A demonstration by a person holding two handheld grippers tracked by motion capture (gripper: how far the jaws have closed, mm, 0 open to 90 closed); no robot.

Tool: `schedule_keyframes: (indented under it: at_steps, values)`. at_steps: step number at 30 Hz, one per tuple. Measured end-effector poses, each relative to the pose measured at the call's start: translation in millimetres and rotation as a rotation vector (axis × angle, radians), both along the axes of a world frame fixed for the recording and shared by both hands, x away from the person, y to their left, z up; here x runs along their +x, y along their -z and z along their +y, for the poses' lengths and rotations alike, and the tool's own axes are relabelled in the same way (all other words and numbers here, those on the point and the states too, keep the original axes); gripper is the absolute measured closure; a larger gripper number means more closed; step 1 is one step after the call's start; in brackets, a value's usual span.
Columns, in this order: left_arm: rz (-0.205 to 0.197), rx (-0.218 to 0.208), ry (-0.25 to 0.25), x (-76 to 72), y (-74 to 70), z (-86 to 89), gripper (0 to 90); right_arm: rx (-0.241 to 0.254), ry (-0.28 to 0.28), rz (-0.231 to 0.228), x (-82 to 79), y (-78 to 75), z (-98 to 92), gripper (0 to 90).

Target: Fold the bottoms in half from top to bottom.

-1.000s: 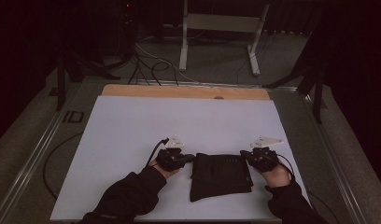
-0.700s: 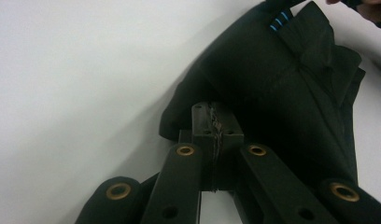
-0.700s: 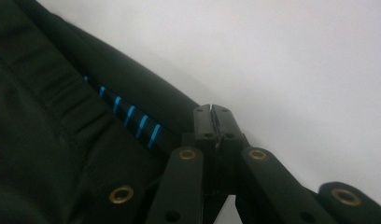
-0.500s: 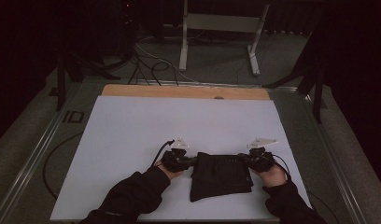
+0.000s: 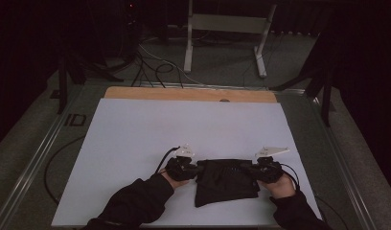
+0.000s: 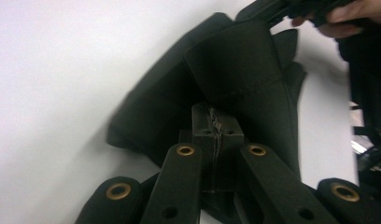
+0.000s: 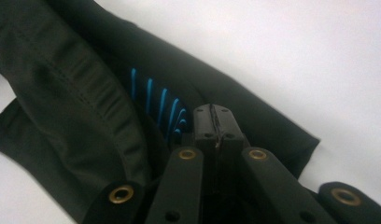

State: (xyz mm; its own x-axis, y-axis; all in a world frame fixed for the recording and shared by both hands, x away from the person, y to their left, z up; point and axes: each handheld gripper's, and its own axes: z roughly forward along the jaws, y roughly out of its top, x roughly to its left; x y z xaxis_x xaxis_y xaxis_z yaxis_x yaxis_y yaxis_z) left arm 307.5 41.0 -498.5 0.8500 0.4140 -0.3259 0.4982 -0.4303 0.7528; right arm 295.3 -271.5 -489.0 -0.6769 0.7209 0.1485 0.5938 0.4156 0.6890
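High view: dark garment (image 5: 226, 181) lying near the front edge of the white table (image 5: 136, 134), already folded into a rough rectangle; left gripper (image 5: 197, 169) pinched on its left upper corner, right gripper (image 5: 246, 166) on its right upper corner, both at cloth level; probably mid-fold, further folds and smoothing left. Beyond the table, a wooden strip (image 5: 184, 93), loose floor cables (image 5: 150, 67) and a metal stand (image 5: 227, 28), all well apart; nothing in the way.

Left gripper view: jaws pressed together on a fold of black cloth (image 6: 235, 79), layers bunched ahead; other hand (image 6: 352, 16) at the far corner.

Right gripper view: jaws clamped shut on the garment's edge (image 7: 86, 93); blue stripes (image 7: 160, 105) just beside the tips; bare white table (image 7: 296, 56) behind.
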Motion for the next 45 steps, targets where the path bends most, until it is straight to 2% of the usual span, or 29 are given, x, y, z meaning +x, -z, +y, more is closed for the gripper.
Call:
schedule_keyframes:
  at_steps: [5,7,9,13,18,23,24,26,28,30,33,36,39,44,45]
  values:
    - [0.008,-0.023,0.058,-9.9,-1.3,1.7,89.7,0.021,-0.02,0.007,-11.0,-2.8,3.1,89.9]
    - [0.006,-0.021,0.081,-14.8,-1.5,2.1,89.7,0.014,-0.032,0.005,-16.8,-3.8,4.3,89.9]
    - [0.004,-0.022,0.107,-19.7,-1.9,2.5,89.7,0.029,-0.037,0.012,-23.9,-5.0,5.4,89.9]
    - [-0.007,-0.008,0.16,-29.6,-2.4,3.1,89.6,0.053,-0.064,0.019,-40.1,-8.5,7.5,89.9]
    - [-0.022,0.03,0.228,-43.8,0.4,4.9,89.6,0.056,-0.111,0.007,-62.0,-13.5,11.0,89.8]
    - [-0.005,0.053,0.283,-51.9,4.6,6.0,89.5,0.088,-0.107,-0.009,-76.9,-19.8,7.7,89.8]
    - [-0.016,0.062,0.288,-53.0,4.0,6.1,89.4,0.092,-0.103,-0.014,-78.6,-20.9,6.8,89.8]
    - [-0.024,0.053,0.284,-53.5,1.1,6.1,89.3,0.102,-0.087,-0.026,-80.0,-23.1,4.7,89.8]
    - [-0.042,0.042,0.27,-54.3,-3.3,5.3,85.2,0.102,-0.081,-0.039,-79.6,-26.1,2.3,89.8]
    - [-0.065,0.03,0.264,-55.6,-6.9,3.5,82.8,0.096,-0.058,-0.071,-78.6,-29.3,0.7,89.7]
    - [-0.074,0.019,0.241,-55.7,-8.4,0.6,81.6,0.08,-0.035,-0.088,-74.4,-29.9,-3.0,89.8]
    - [-0.069,0.013,0.218,-53.2,-6.5,-2.3,81.7,0.063,-0.03,-0.073,-67.5,-22.9,-2.5,89.8]
    - [-0.061,0.021,0.213,-52.4,-3.8,-5.9,83.0,0.026,-0.023,-0.067,-58.4,-16.9,0.5,89.8]
    - [-0.041,0.044,0.232,-54.1,5.7,-12.9,85.5,0.017,-0.039,-0.028,-54.9,-6.1,1.1,89.8]
    - [-0.035,0.046,0.233,-53.9,7.4,-13.2,85.5,0.027,-0.033,-0.013,-55.0,-4.2,1.3,89.9]
